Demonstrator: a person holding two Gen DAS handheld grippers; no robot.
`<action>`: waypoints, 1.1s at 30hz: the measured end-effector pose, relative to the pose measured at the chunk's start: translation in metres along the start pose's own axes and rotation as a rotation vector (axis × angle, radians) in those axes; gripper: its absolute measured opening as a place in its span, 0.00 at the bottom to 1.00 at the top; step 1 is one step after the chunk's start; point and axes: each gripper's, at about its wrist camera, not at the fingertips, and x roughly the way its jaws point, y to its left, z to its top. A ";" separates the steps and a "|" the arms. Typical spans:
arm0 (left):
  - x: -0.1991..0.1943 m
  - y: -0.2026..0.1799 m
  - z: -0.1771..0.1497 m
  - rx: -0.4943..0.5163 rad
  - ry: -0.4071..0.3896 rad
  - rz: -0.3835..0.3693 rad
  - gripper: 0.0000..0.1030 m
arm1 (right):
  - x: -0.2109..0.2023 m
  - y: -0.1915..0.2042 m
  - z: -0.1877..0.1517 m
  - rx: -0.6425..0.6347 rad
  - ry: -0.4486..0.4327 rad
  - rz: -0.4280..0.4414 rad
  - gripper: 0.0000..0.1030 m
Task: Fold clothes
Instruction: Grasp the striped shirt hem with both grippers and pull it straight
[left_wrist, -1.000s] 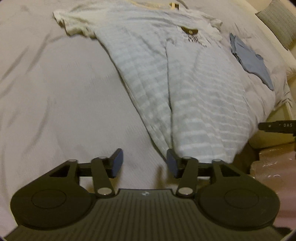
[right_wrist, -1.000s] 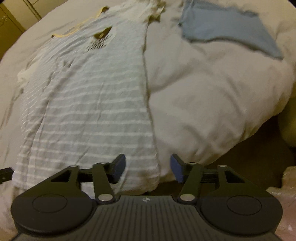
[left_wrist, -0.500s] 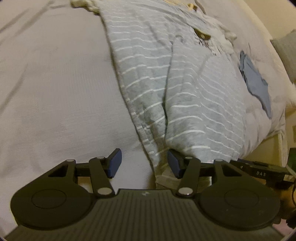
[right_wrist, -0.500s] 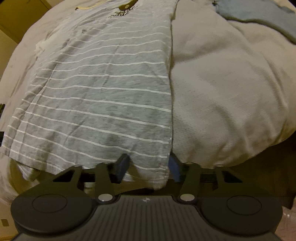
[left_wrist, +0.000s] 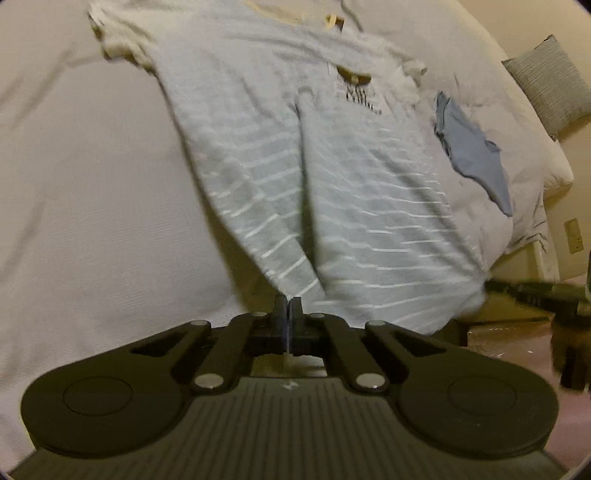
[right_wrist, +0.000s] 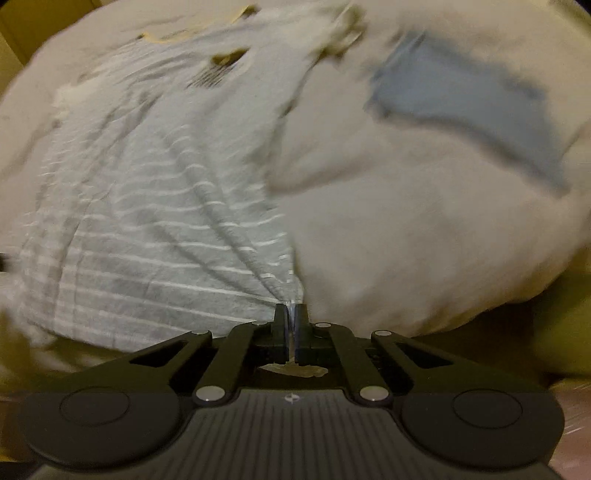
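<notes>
A grey T-shirt with thin white stripes (left_wrist: 332, 192) lies lengthwise on the bed, its cream collar and small chest print at the far end. My left gripper (left_wrist: 289, 301) is shut on the shirt's near left hem corner, and the cloth rises taut from it. In the right wrist view the same striped T-shirt (right_wrist: 147, 221) fans out to the left, and my right gripper (right_wrist: 291, 308) is shut on its near right hem corner, with folds running into the jaws. The right gripper's dark body (left_wrist: 535, 293) shows at the left view's right edge.
A pale bedspread (left_wrist: 92, 203) covers the bed. A blue garment (left_wrist: 476, 155) lies to the right of the shirt, blurred as the blue garment (right_wrist: 480, 96) in the right view. A grey pillow (left_wrist: 546, 81) sits far right. The bed's edge and floor lie near both grippers.
Both grippers went from open to shut on the shirt's hem corners. The hem has come up off the bed and the cloth now pulls taut toward the jaws.
</notes>
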 end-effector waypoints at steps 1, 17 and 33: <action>-0.007 0.005 -0.002 0.000 -0.002 0.017 0.00 | -0.006 -0.005 0.005 -0.005 -0.015 -0.038 0.00; -0.029 0.042 0.000 -0.028 -0.017 0.122 0.00 | -0.005 -0.020 0.016 -0.079 0.017 -0.229 0.00; 0.035 0.039 -0.031 -0.106 0.084 -0.114 0.01 | 0.017 -0.024 0.018 -0.139 0.074 -0.246 0.00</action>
